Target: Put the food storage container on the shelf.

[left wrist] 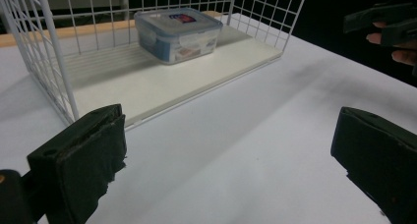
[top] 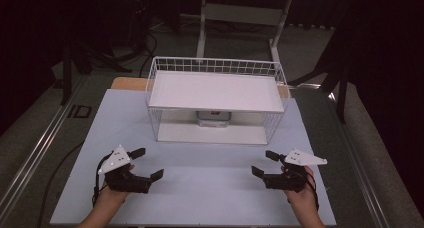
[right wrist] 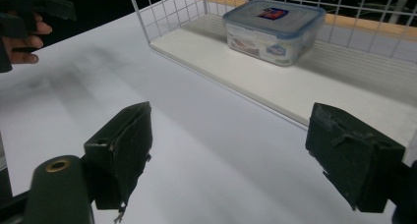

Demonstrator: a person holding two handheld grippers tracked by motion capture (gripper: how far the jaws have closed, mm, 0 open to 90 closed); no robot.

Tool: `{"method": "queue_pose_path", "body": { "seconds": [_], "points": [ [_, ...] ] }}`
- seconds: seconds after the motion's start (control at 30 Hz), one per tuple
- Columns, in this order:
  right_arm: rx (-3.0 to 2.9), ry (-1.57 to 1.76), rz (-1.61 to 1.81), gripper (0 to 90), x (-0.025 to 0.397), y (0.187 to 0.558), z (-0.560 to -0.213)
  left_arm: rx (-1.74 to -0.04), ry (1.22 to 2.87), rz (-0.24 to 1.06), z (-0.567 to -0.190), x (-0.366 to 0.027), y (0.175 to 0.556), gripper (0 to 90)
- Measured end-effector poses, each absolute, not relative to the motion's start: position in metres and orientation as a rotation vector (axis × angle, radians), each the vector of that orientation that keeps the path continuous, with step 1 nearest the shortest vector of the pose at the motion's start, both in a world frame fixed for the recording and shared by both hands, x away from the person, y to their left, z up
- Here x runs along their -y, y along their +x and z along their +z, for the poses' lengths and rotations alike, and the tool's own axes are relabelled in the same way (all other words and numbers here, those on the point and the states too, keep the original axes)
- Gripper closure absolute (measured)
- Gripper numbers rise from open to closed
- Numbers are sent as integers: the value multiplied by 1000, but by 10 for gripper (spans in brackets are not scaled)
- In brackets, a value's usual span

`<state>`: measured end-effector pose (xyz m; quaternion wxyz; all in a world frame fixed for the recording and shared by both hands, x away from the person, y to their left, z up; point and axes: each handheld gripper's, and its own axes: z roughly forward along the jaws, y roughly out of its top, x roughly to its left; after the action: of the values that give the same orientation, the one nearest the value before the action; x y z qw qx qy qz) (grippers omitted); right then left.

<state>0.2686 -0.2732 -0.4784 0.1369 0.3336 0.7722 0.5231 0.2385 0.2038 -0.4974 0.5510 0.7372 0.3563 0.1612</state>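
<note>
Clear plastic lidded container (left wrist: 177, 33) with blue clips is what both hand-held grippers face. Left gripper (top: 148, 164) and right gripper (top: 263, 163) rest low on the pale table (top: 200, 188), jaws spread wide and empty. Beyond them stands the white wire shelf rack (top: 216, 66); the container sits on its bottom board (toward the back). I'd judge this the approach step: next, reach in under the upper shelf.

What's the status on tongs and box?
Left tongs open, empty, over table. Right tongs open, empty. Box lidded, on lower shelf of wire rack, untouched. Rack's front open; path clear.
</note>
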Motion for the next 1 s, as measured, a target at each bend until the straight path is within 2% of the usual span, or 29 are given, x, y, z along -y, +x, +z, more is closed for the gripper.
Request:
{"method": "queue_pose_path", "body": {
  "seconds": [0.57, 0.8, 1.0],
  "points": [
    [-2236, 1042, 1459, 179, 302, 277, -506, -887, 1806, 402, -510, -204, 244, 13],
    [-2234, 1036, 1434, 181, 303, 281, -510, -933, 1873, 420, -512, -202, 250, 13],
    [-2230, 1049, 1412, 180, 303, 282, -509, -922, 1855, 430, -510, -207, 249, 13]
  ]
}}
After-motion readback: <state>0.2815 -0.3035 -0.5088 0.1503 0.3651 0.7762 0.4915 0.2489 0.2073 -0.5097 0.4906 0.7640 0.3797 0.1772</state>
